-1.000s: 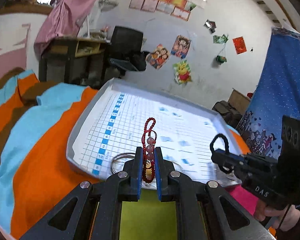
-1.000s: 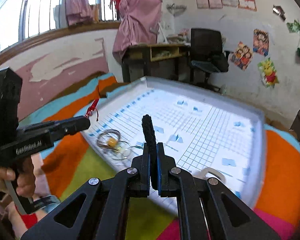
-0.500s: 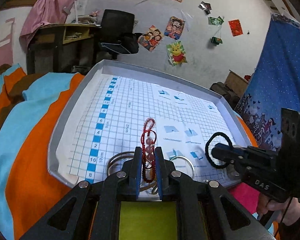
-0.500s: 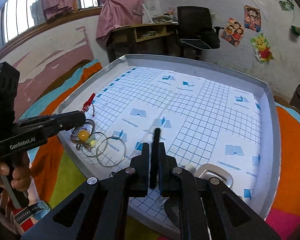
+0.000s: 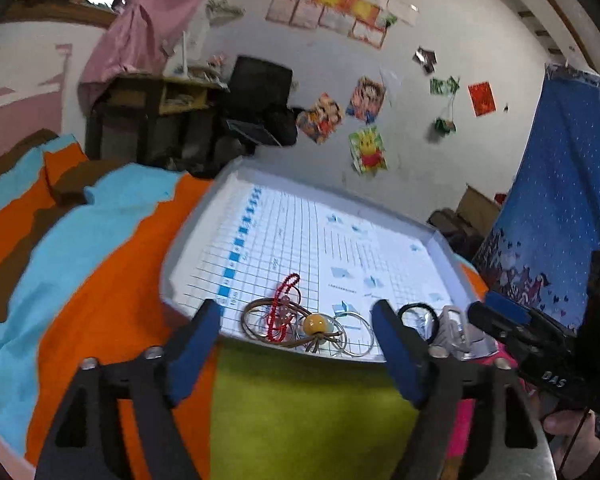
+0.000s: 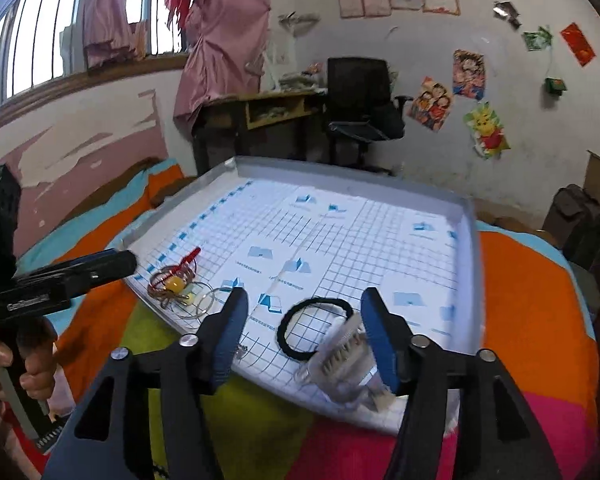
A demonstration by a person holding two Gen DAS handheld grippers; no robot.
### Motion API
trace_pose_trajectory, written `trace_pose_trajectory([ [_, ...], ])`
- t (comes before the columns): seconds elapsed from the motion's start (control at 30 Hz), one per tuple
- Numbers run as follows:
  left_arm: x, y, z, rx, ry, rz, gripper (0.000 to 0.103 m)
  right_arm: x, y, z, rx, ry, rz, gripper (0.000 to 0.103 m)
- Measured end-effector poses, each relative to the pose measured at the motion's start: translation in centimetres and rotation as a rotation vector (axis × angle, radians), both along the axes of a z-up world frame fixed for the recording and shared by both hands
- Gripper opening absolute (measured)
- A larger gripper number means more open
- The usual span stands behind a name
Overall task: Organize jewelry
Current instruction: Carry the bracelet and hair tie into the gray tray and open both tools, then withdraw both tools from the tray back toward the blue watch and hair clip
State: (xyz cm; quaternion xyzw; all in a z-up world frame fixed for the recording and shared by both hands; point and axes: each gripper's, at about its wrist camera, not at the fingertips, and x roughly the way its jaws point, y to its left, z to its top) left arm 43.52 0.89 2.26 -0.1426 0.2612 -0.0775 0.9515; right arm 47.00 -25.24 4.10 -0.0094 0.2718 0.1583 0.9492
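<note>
A shallow grey tray (image 5: pixel 192 236) with a gridded paper liner lies on a striped bedspread. My left gripper (image 5: pixel 300 344) is open and empty at the tray's near edge. Just beyond it lie a red bead bracelet (image 5: pixel 282 307), a brown cord with a yellow bead (image 5: pixel 315 324) and thin metal bangles (image 5: pixel 354 332). My right gripper (image 6: pixel 304 332) is open and empty. A black hair tie (image 6: pixel 314 328) lies flat on the liner between its fingers. A clear hair clip (image 6: pixel 340 360) lies beside the right finger.
The tray's far half (image 6: pixel 340 216) holds only the liner. The bedspread (image 5: pixel 80 264) surrounds the tray. A desk and black office chair (image 6: pixel 360 96) stand behind it by the wall. A blue curtain (image 5: pixel 560 200) hangs at the right.
Both grippers have opened and pulled back. The left let go of the red bracelet and the right let go of the black hair tie; both now lie in the tray.
</note>
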Motion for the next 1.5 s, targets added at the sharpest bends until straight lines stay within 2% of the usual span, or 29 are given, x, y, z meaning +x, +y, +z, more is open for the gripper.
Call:
trace_pose_trajectory([
  [0.1, -2.6, 0.4, 1.2, -0.002, -0.042, 0.039, 0.099, -2.6, -0.9, 1.4, 0.038, -0.06, -0.035, 0.067],
  [0.17, -4.4, 0.4, 2.1, 0.009, -0.068, 0.057, 0.102, -4.4, -1.1, 2.3, 0.054, -0.098, -0.045, 0.069],
  [0.23, -6.3, 0.2, 3.1, 0.037, -0.095, 0.065, 0.102, -6.7, -1.0, 3.4, 0.059, -0.14, -0.048, 0.077],
  [0.37, -10.5, -0.3, 5.2, 0.105, -0.162, 0.07, 0.103, -11.0, -0.7, 5.4, 0.069, -0.199, -0.054, 0.083],
  [0.43, -12.5, -0.3, 6.1, 0.114, -0.181, 0.077, 0.103, -13.6, -0.8, 6.4, 0.089, -0.226, -0.062, 0.091],
  [0.5, -14.7, -0.3, 7.0, 0.131, -0.207, 0.09, 0.103, -15.7, -0.7, 7.0, 0.106, -0.244, -0.067, 0.092],
  [0.57, -17.3, -0.5, 7.6, 0.164, -0.255, 0.147, 0.103, -17.5, -0.7, 7.4, 0.12, -0.254, -0.073, 0.095],
  [0.63, -19.4, -0.8, 7.6, 0.184, -0.271, 0.177, 0.103, -19.4, -0.8, 7.6, 0.134, -0.261, -0.084, 0.102],
  [0.77, -22.7, -1.9, 7.4, 0.241, -0.257, 0.139, 0.103, -23.1, -1.0, 7.7, 0.163, -0.294, -0.106, 0.102],
  [0.83, -24.3, -2.1, 7.4, 0.253, -0.262, 0.134, 0.103, -24.9, -1.2, 7.6, 0.185, -0.315, -0.126, 0.102],
  [0.97, -26.6, -1.8, 7.0, 0.226, -0.278, 0.137, 0.103, -27.5, -1.6, 6.6, 0.199, -0.337, -0.158, 0.102],
  [1.1, -26.9, -1.2, 5.8, 0.213, -0.253, 0.148, 0.103, -29.3, -2.2, 4.8, 0.181, -0.333, -0.179, 0.102],
  [1.23, -26.8, -0.7, 4.0, 0.227, -0.238, 0.175, 0.103, -29.4, -2.0, 3.2, 0.17, -0.306, -0.176, 0.102],
  [1.37, -26.6, 0.0, 2.2, 0.25, -0.23, 0.186, 0.103, -29.8, -1.1, 1.2, 0.108, -0.308, -0.166, 0.102],
  [1.5, -26.3, 0.7, 0.1, 0.247, -0.203, 0.189, 0.103, -29.2, 0.3, -1.1, 0.024, -0.261, -0.15, 0.102],
])
